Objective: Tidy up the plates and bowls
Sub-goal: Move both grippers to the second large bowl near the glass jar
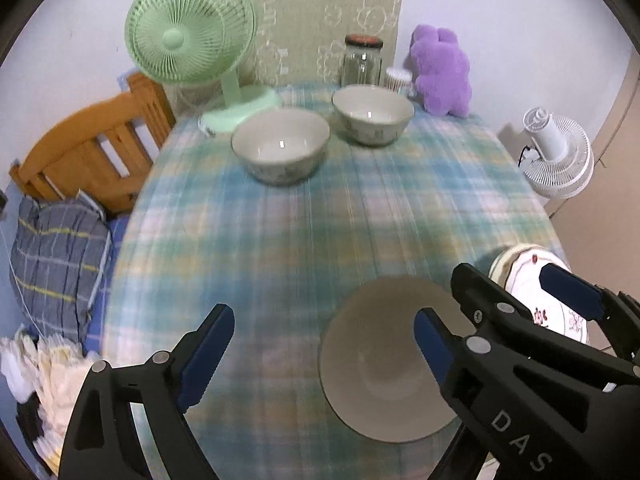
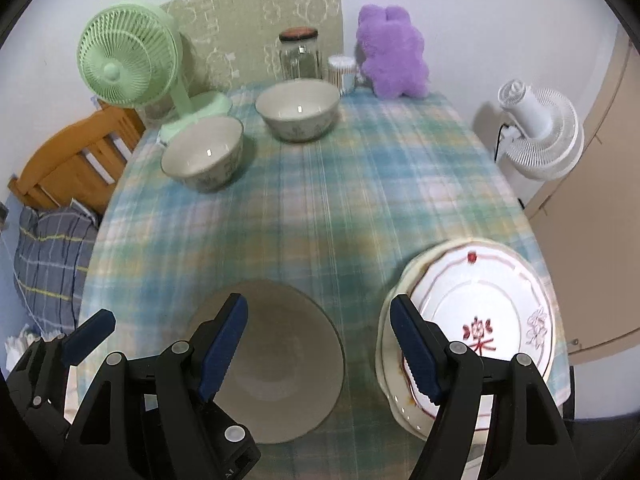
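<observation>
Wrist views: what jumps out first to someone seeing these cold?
The two open grippers, left gripper and right gripper, fill the foreground over the plaid tablecloth. The near bowl sits just beneath them, with stacked plates at the near right edge. At the far end, two more bowls stand before a green fan and a purple plush toy.

1. Three bowls: near bowl [image 1: 390, 364] [image 2: 276, 360], far left bowl [image 1: 280, 148] [image 2: 203, 152], far right bowl [image 1: 372, 114] [image 2: 298, 110].
2. Two stacked plates [image 2: 480, 320], near right.
3. Two fans: green fan [image 1: 190, 32] far left, white fan [image 1: 556, 152] right.
4. One jar [image 1: 362, 60].
5. One purple plush [image 1: 440, 70].
</observation>
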A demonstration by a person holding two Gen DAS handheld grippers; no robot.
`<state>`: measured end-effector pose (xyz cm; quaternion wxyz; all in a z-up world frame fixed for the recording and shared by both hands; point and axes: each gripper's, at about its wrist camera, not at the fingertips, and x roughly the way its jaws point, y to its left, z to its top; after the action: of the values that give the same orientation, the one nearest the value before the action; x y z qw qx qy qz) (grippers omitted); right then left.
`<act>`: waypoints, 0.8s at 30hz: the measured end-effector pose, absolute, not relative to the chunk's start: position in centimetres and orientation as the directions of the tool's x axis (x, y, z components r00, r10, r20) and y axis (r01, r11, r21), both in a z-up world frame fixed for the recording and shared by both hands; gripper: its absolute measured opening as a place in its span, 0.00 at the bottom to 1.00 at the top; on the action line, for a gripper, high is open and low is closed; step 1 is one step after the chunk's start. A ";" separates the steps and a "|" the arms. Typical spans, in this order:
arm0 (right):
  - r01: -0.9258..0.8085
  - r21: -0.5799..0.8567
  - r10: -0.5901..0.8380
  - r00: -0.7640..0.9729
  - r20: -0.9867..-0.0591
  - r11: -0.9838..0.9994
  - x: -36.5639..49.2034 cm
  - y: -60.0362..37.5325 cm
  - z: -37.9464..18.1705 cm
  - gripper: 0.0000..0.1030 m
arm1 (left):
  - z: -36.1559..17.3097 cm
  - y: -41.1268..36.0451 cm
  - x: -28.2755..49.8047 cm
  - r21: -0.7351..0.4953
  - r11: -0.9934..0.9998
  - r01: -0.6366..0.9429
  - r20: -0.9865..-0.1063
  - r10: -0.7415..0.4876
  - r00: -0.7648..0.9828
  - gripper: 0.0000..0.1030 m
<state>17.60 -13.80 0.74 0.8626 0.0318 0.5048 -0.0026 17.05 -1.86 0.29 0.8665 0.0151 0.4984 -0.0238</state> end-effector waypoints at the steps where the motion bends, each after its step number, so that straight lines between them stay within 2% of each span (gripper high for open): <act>1: 0.040 0.048 0.021 0.502 -0.865 0.998 17.8 -13.6 1.3 0.75 | 0.8 -1.7 17.4 0.001 0.998 0.063 -0.858 -0.031 0.512 0.90; 12: 0.022 0.056 0.032 0.583 -0.812 0.998 21.9 -13.0 5.5 0.75 | 4.3 -1.6 21.8 0.023 0.999 0.036 -0.810 -0.002 0.586 0.90; 19: -0.097 0.061 0.106 0.587 -0.803 0.993 26.5 -12.6 6.1 0.75 | 4.4 -1.9 25.8 0.025 0.997 -0.070 -0.802 0.062 0.594 0.87; 24: -0.179 0.081 0.172 0.582 -0.795 0.980 30.1 -12.2 5.7 0.74 | 3.9 -1.6 28.4 0.040 0.985 -0.169 -0.792 0.135 0.596 0.80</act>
<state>30.11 -12.18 5.68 0.8893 -0.0040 0.4465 0.0987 28.39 -1.64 3.91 0.8930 -0.0194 0.4415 0.0850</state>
